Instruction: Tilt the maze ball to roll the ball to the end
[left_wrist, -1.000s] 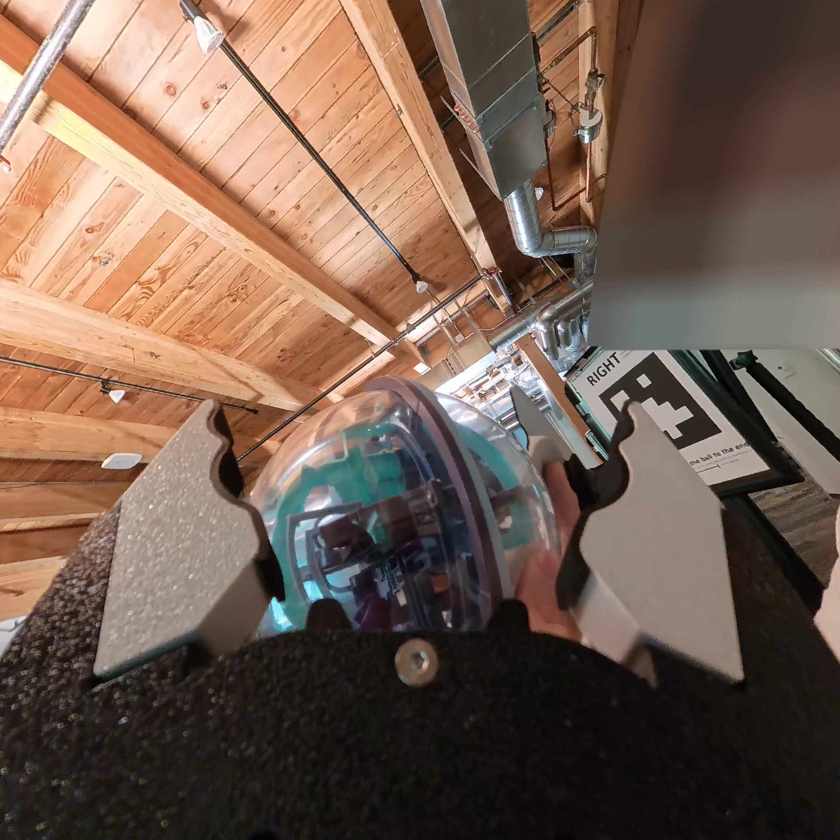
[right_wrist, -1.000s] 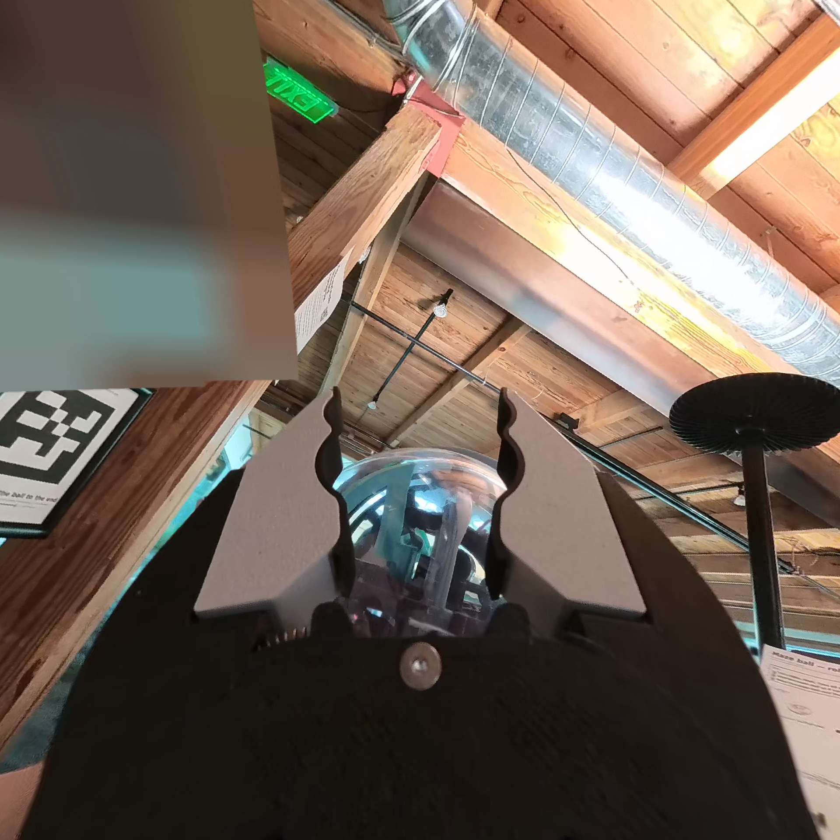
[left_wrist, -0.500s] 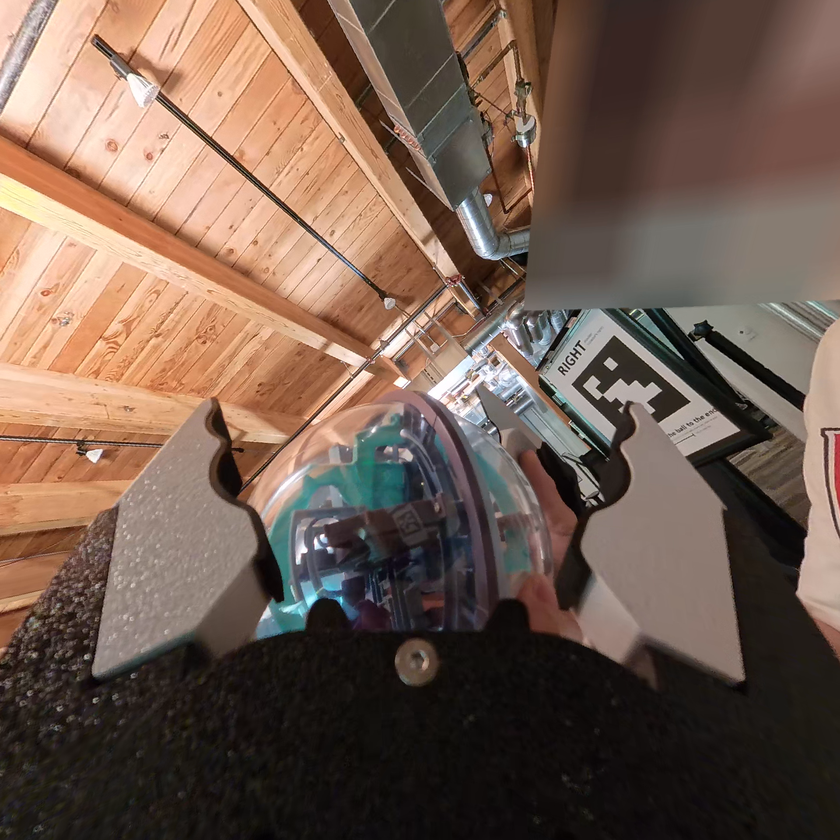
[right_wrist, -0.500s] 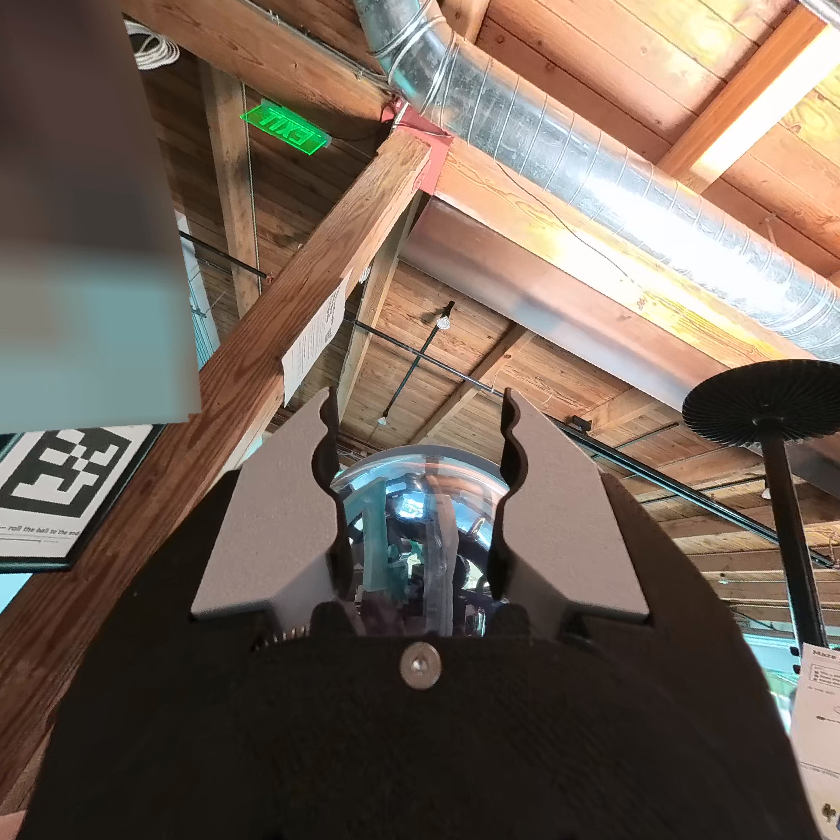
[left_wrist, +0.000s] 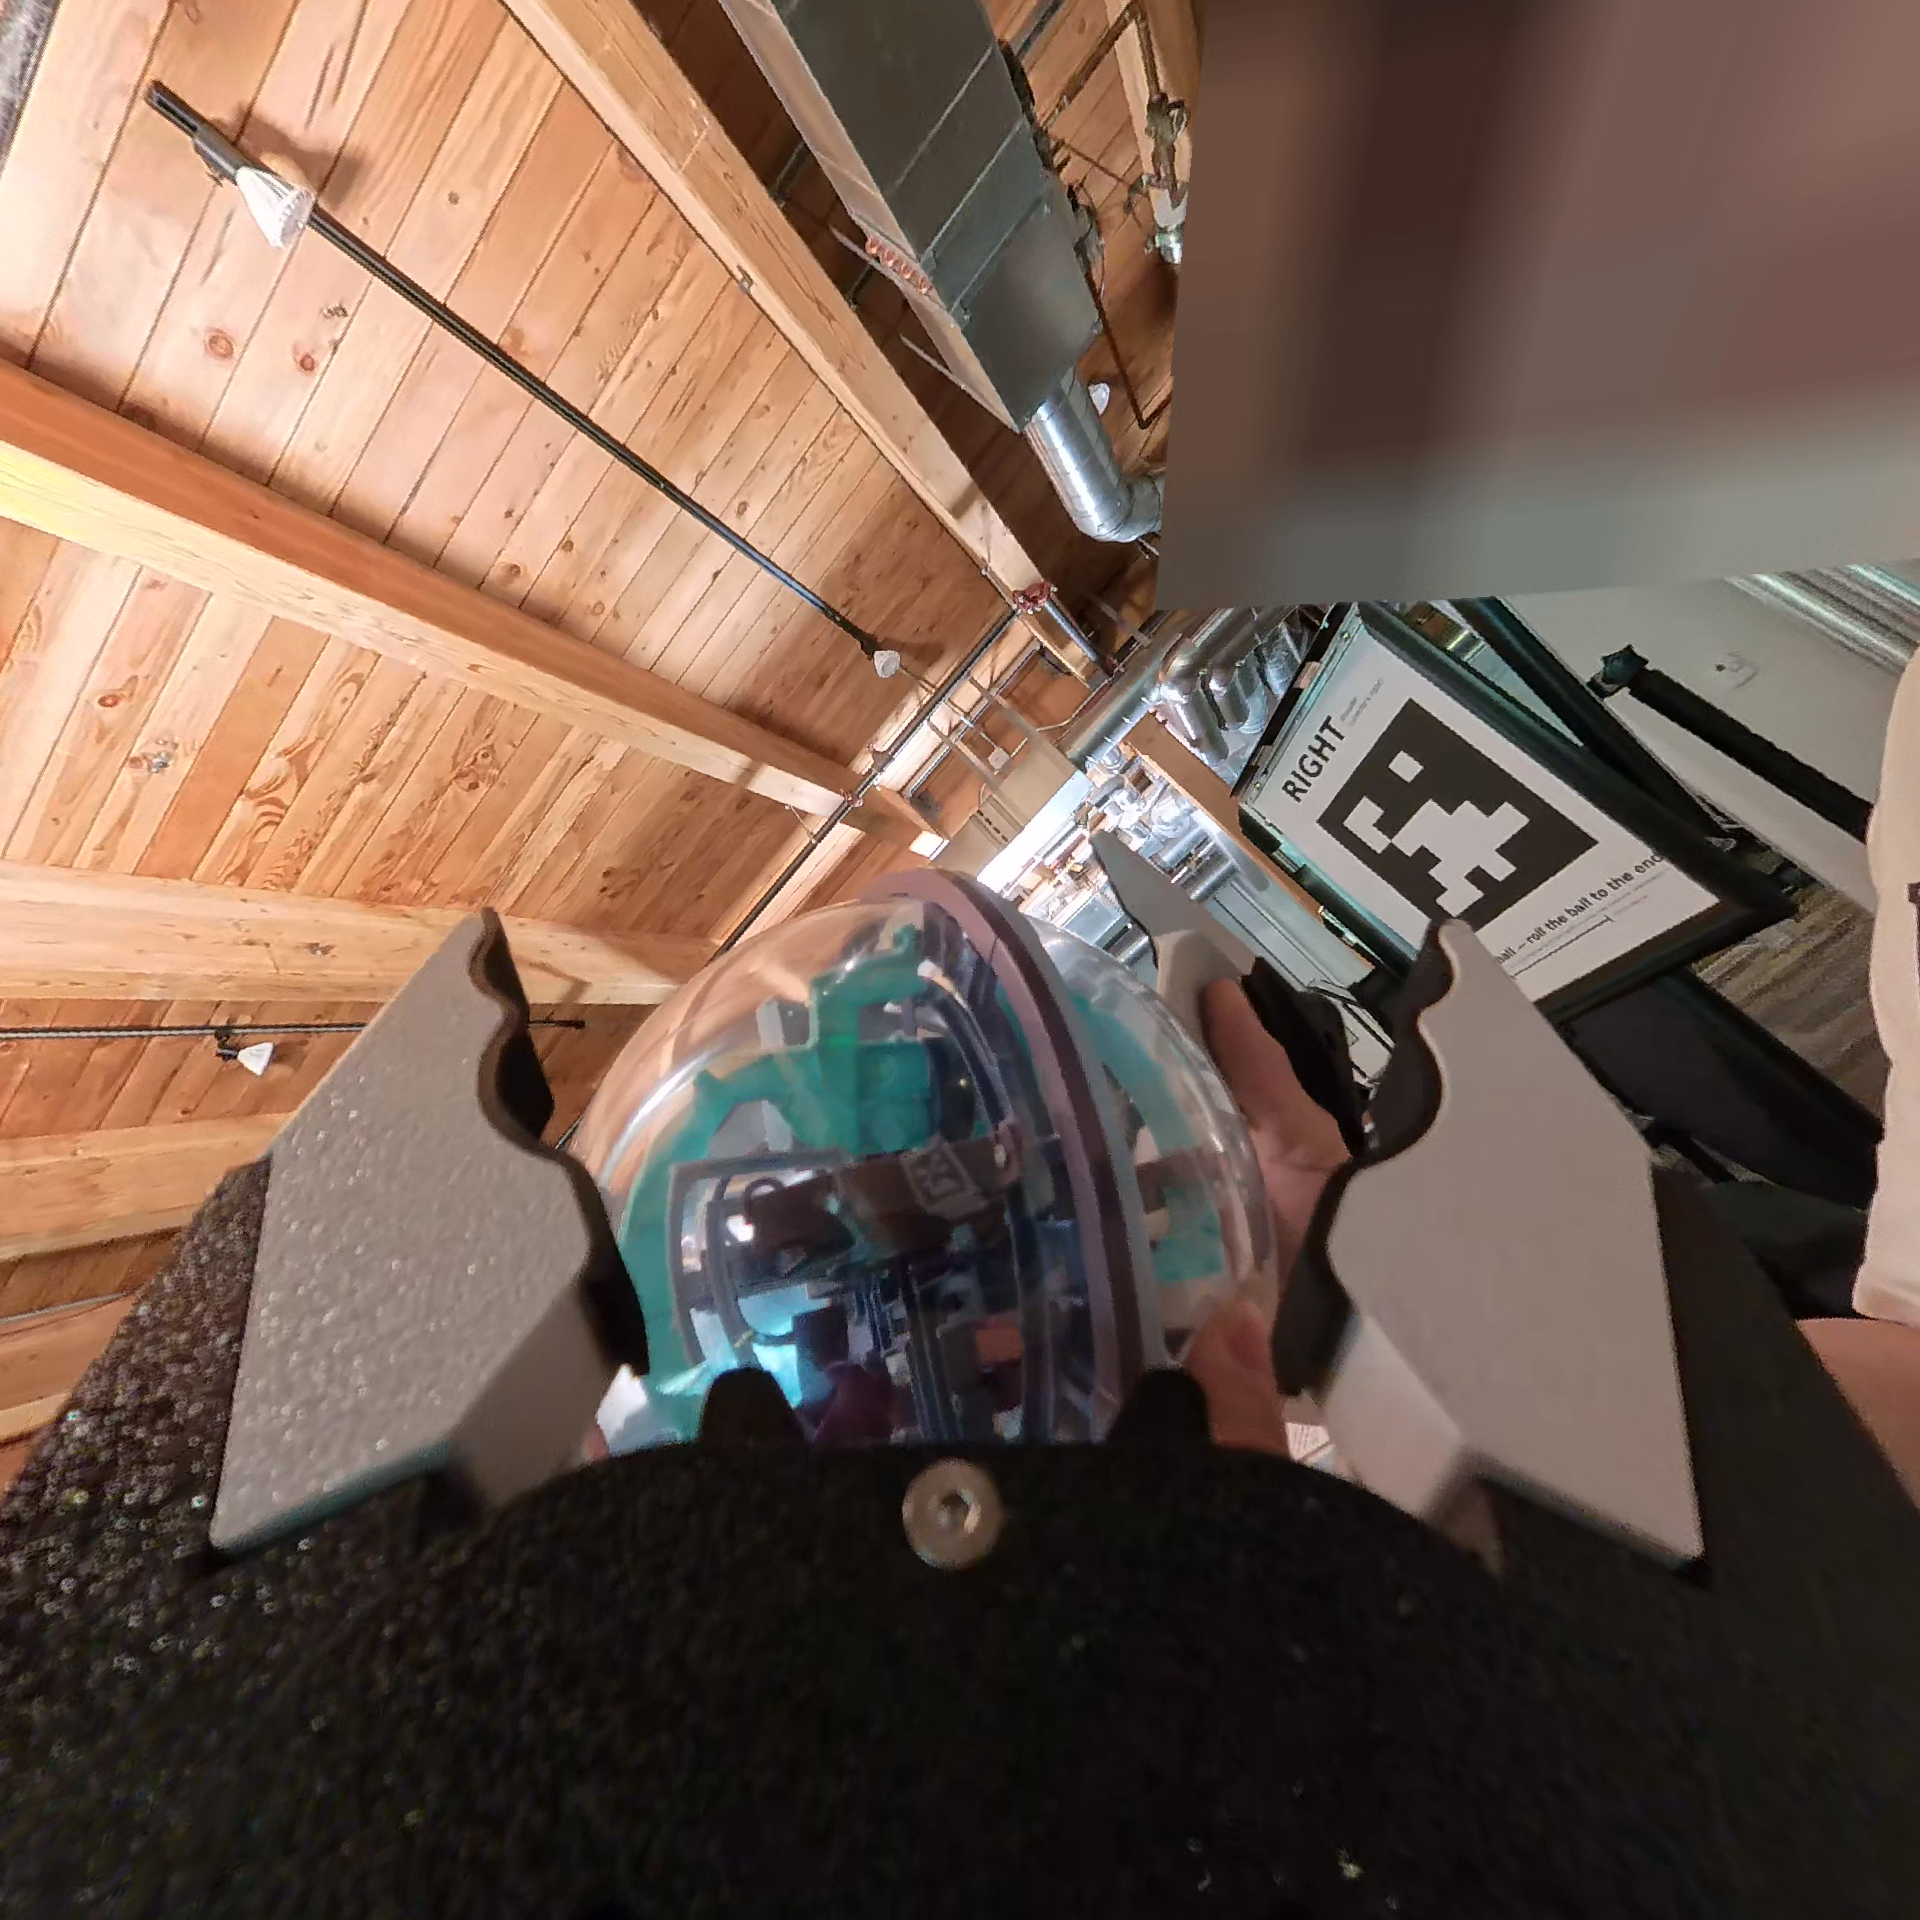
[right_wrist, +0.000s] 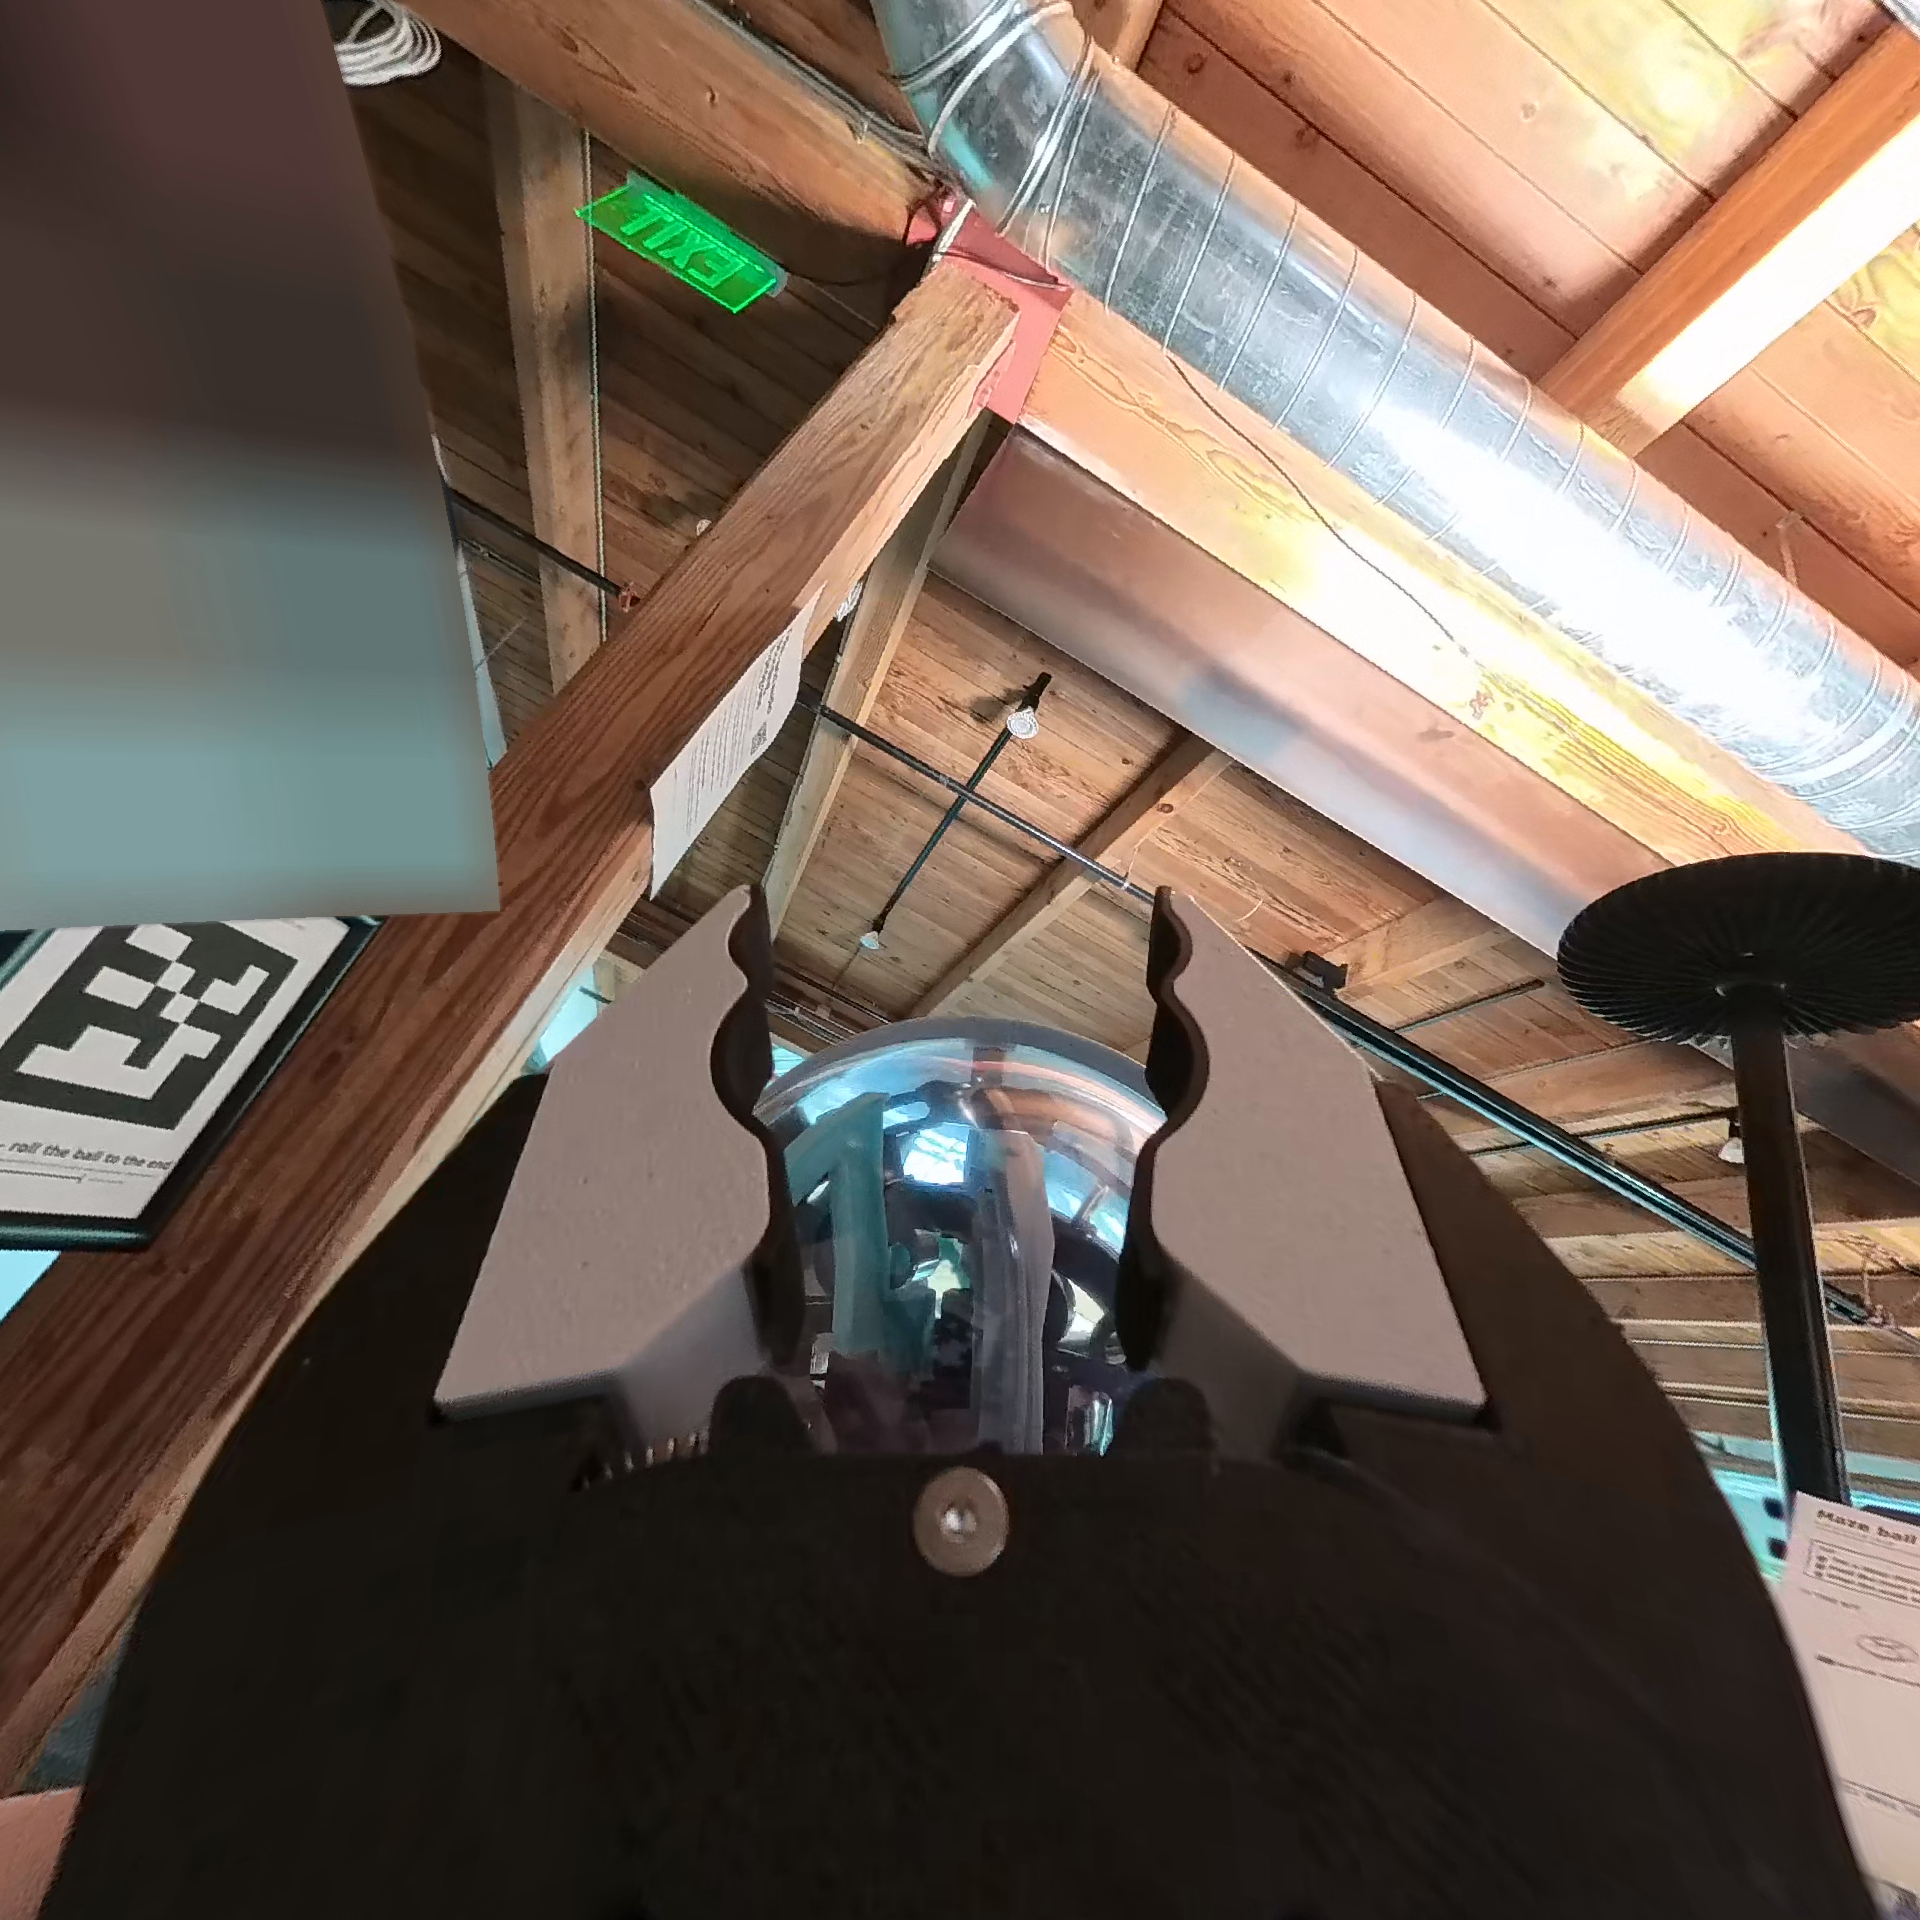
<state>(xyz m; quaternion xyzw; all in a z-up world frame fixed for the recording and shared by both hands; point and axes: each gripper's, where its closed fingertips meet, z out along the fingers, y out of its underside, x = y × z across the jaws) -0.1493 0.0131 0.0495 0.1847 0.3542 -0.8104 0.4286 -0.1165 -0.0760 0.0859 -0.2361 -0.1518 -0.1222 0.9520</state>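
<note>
The maze ball (left_wrist: 914, 1174) is a clear sphere with a teal maze and a purple seam ring, held up toward the ceiling. My left gripper (left_wrist: 956, 1195) spans its full width, with one grey finger (left_wrist: 416, 1247) against its left side and the other against its right. My right gripper (right_wrist: 961, 1122) is shut on the maze ball (right_wrist: 956, 1143), and its dome shows between the fingers. The right gripper's finger (left_wrist: 1174, 935) and a hand (left_wrist: 1257, 1101) show at the ball's right in the left wrist view. I cannot make out the small ball inside.
Wooden beams and planks (left_wrist: 416, 582) and silver ducts (right_wrist: 1351, 343) fill the view overhead. A framed black-and-white marker sign (left_wrist: 1455, 831) stands to the right, and also shows in the right wrist view (right_wrist: 145, 1060). A black post with a round top (right_wrist: 1756, 966) stands at right. A person's pale sleeve (left_wrist: 1891, 1039) is at the far right.
Both grippers have tilted together with the maze ball, so the ceiling has shifted in both views. The maze inside shows at a new angle. Both grips are unchanged.
</note>
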